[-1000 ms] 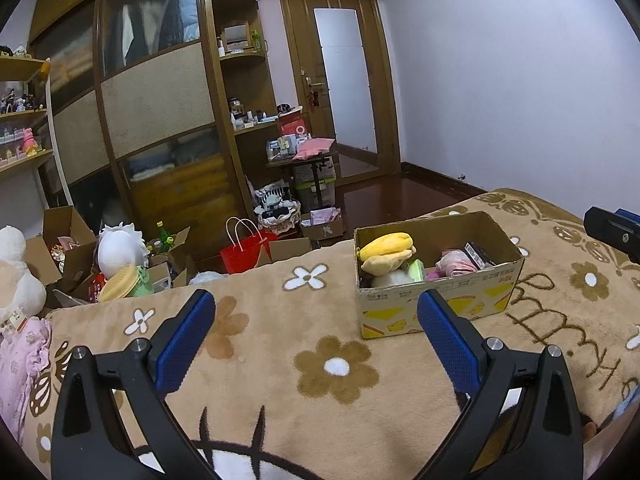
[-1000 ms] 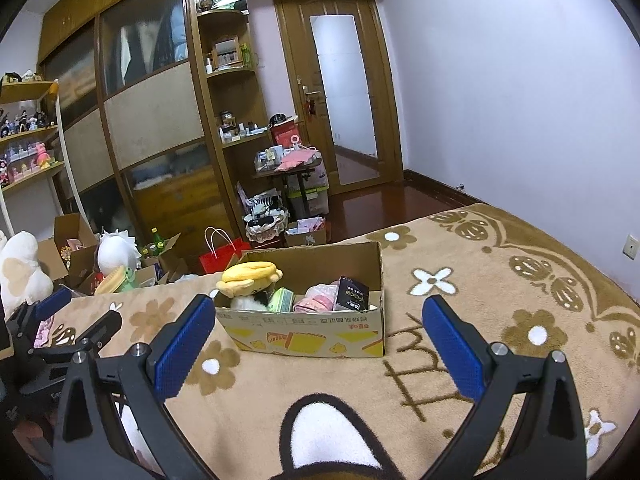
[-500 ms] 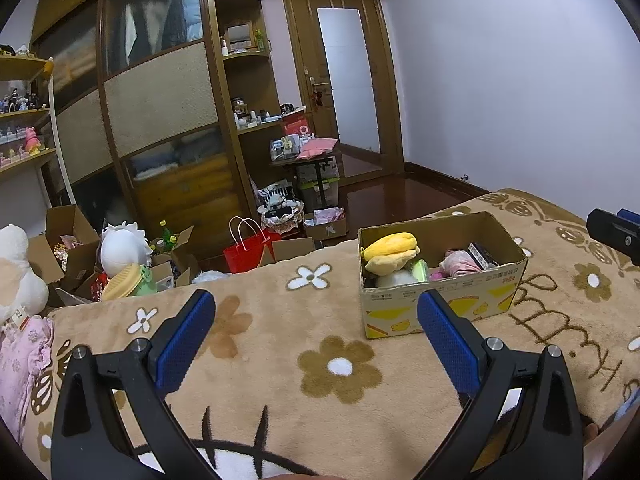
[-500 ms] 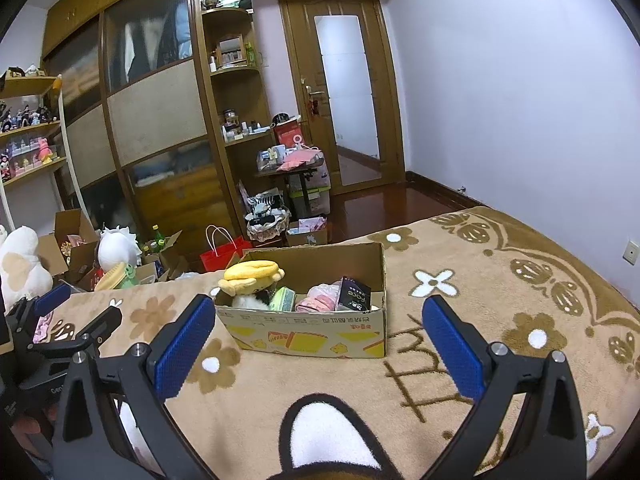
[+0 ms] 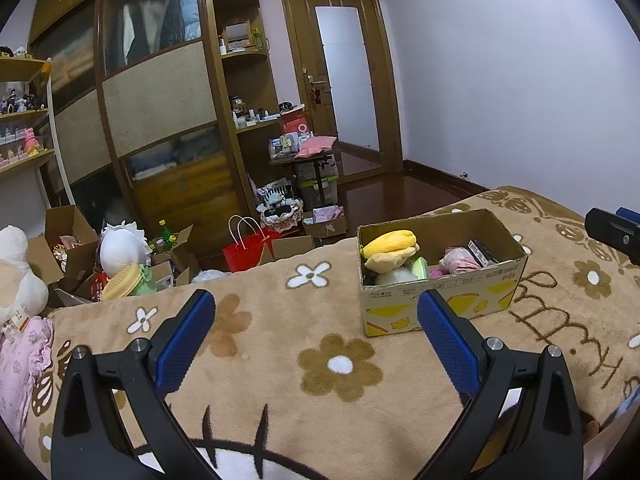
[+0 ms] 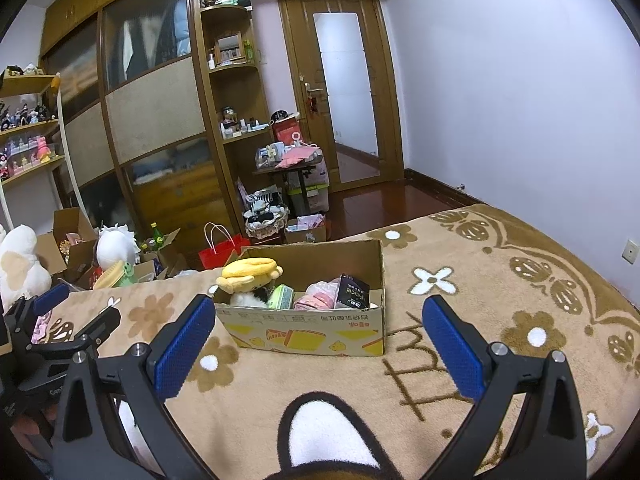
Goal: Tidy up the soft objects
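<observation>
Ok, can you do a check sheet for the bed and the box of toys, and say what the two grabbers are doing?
Surface: brown flower-print blanket covers the bed.
Job's things: cardboard box on the blanket holds a yellow plush, pink soft item, dark packet.
Clutter: white plush, red bag and open boxes on the floor.
Grippers: left gripper open, empty; right gripper open, empty.
Cables: nothing seen.
Surroundings: wardrobe, door.

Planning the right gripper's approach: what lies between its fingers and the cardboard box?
Only bare flower-patterned blanket lies between the right gripper and the cardboard box, in the right wrist view.
</observation>
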`<state>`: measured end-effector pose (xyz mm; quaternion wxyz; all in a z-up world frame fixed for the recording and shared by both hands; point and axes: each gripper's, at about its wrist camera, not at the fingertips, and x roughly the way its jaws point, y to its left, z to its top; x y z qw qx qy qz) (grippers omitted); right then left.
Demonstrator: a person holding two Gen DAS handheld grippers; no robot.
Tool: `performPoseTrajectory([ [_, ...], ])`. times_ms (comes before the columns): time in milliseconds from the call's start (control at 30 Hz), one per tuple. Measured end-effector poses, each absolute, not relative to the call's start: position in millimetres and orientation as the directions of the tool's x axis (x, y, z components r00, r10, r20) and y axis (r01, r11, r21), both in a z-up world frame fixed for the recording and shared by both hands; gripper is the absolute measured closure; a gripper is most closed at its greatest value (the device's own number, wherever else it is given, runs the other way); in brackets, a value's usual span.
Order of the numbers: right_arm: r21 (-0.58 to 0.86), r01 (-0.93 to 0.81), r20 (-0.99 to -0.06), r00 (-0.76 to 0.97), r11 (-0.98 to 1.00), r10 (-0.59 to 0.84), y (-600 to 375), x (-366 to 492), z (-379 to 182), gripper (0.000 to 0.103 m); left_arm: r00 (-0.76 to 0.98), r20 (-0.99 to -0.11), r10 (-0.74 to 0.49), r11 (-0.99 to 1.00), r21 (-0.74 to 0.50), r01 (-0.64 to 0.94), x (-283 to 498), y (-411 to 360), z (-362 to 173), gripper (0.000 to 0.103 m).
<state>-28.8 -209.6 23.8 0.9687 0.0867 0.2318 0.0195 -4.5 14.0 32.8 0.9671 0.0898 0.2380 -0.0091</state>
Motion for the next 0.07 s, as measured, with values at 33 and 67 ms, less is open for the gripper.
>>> performPoseTrajectory([
  [33,0.177,0.001,-0.445,0.892,0.984,0.079,-209.7,-28.2,24.0,0.000,0.886,-0.463,0.025,0.984,0.167,0.060,-3.9,14.5,32.8,0.003],
  [67,0.178,0.001,-0.445,0.892,0.984,0.079,-209.7,-28.2,24.1,0.000,0.885,-0.465,0.024,0.985,0.164,0.060,-3.6,15.1,33.0,0.003],
])
